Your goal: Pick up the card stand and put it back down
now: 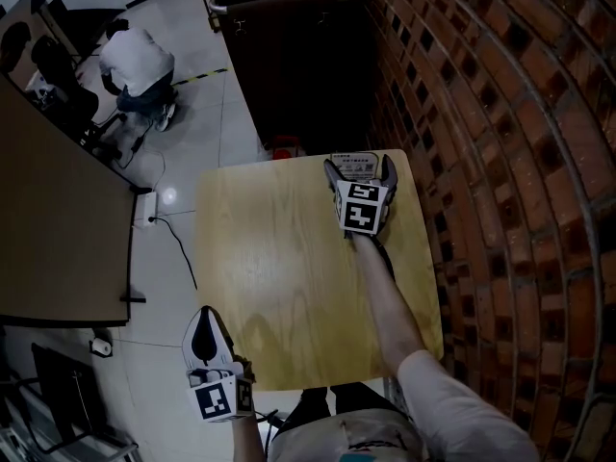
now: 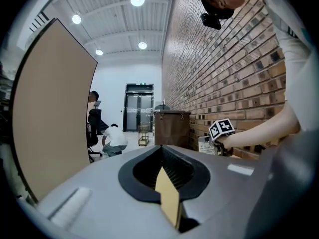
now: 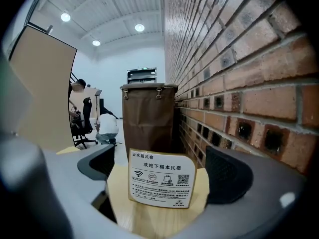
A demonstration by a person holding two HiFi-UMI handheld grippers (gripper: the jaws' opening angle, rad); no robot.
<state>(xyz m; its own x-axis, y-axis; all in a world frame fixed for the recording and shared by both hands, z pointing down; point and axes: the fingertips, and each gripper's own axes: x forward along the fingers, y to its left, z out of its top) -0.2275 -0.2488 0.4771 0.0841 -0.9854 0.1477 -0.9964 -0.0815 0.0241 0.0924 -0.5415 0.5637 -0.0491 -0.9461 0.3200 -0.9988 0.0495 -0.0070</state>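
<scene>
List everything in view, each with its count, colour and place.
table: one, light wood, centre, beside the wall
card stand: one, white with print, far table edge
wall: one, red brick, right
bin: one, dark brown, beyond the table
board: one, tan, left
power strip: one, white, on the floor left of the table
cable: one, black, on the floor by the strip
crouching person: one, white top, far left
left hand-held gripper: grey, shut, off the near table corner
right hand-held gripper: grey, open, jaws either side of the card stand
</scene>
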